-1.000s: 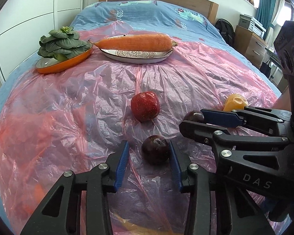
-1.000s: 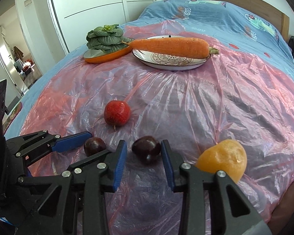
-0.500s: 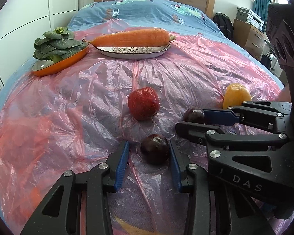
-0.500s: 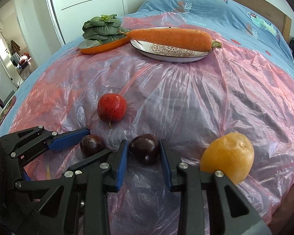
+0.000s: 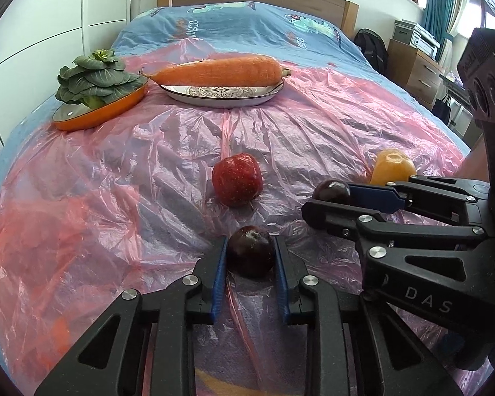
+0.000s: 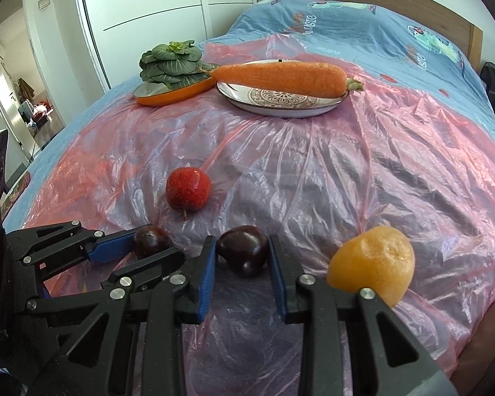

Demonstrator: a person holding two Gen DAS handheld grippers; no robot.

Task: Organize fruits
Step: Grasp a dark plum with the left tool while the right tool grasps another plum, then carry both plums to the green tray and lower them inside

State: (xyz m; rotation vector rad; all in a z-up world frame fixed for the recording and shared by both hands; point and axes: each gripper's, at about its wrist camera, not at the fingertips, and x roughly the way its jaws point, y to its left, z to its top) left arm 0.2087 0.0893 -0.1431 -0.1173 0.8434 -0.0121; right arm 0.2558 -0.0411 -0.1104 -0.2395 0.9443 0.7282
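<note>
Two dark plums lie on the pink plastic sheet. My left gripper [image 5: 251,250] is shut on the near plum [image 5: 251,254], both blue pads touching its sides; this plum also shows in the right wrist view [image 6: 150,240]. My right gripper [image 6: 241,257] is shut on the second plum [image 6: 242,253], which also shows in the left wrist view [image 5: 331,191]. A red apple [image 5: 237,183] [image 6: 188,188] lies just beyond both. An orange citrus fruit [image 6: 373,264] [image 5: 392,166] lies right of the right gripper.
At the back, a patterned plate [image 5: 221,94] carries a large carrot [image 5: 217,71], and an orange dish [image 5: 99,110] holds a green leafy vegetable [image 5: 94,81]. The crinkled pink sheet [image 5: 115,181] covers a blue-quilted bed. A white wardrobe stands left, a dresser right.
Both grippers have closed in on their plums, the left one clearly narrowing from open to gripping. Both cameras have dipped slightly lower and nearer the fruit.
</note>
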